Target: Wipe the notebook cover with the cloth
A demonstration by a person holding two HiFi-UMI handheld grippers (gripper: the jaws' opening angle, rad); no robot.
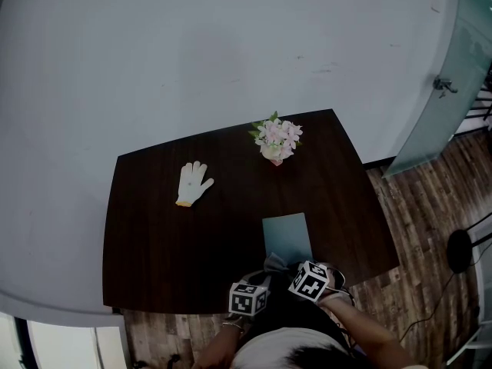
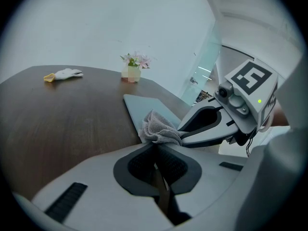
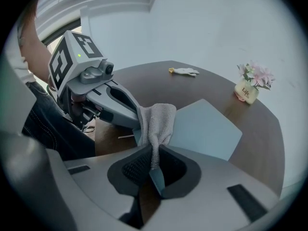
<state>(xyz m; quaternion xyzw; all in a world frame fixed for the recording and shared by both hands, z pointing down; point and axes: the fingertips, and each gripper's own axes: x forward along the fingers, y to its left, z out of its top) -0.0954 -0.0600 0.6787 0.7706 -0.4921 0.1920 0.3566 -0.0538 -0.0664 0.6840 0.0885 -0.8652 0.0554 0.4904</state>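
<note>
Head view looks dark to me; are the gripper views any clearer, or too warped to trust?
Head view: dim, table nearly black, notebook pale and distinct. Left gripper view: fisheye-bent, black corners, cloth sharp. Right gripper view: same warp, cloth weave crisp between the jaws.

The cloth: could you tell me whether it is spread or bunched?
Bunched: the cloth hangs gathered between the left gripper and right gripper.

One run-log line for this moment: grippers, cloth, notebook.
left gripper: shut on grey knitted cloth | right gripper: shut on cloth | pale blue notebook: flat on dark wooden table
</note>
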